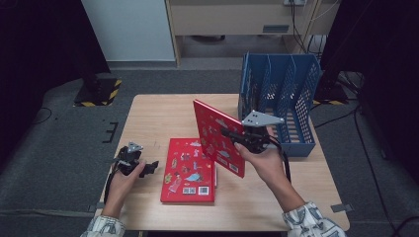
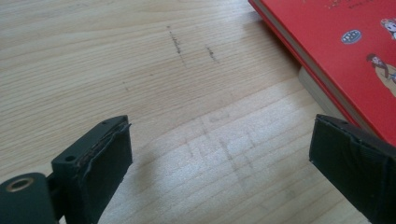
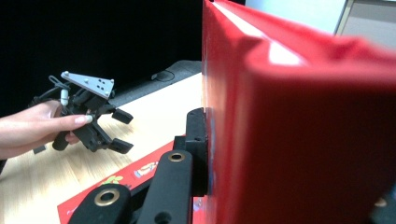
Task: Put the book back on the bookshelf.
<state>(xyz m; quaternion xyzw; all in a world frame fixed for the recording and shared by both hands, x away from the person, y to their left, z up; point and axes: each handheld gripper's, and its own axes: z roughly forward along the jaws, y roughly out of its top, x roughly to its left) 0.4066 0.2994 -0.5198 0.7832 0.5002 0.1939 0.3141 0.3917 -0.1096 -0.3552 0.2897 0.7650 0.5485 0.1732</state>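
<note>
A red picture book [image 1: 216, 137] stands tilted on edge above the table, and my right gripper [image 1: 233, 134] is shut on its right side; in the right gripper view the red cover [image 3: 289, 121] is pressed against the black jaw. A second red book [image 1: 189, 170] lies flat near the table's front middle, its corner [image 2: 345, 51] reaching into the left gripper view. My left gripper [image 1: 148, 167] rests low at the table's left, open, with bare wood between its fingertips [image 2: 219, 158]. The left gripper [image 3: 119, 130] is also seen open in the right gripper view.
A blue slotted file rack [image 1: 281, 98] stands at the table's back right, just behind the lifted book. The wooden table [image 1: 158, 118] has bare wood at the back left. Cables and dark stands surround the table on the floor.
</note>
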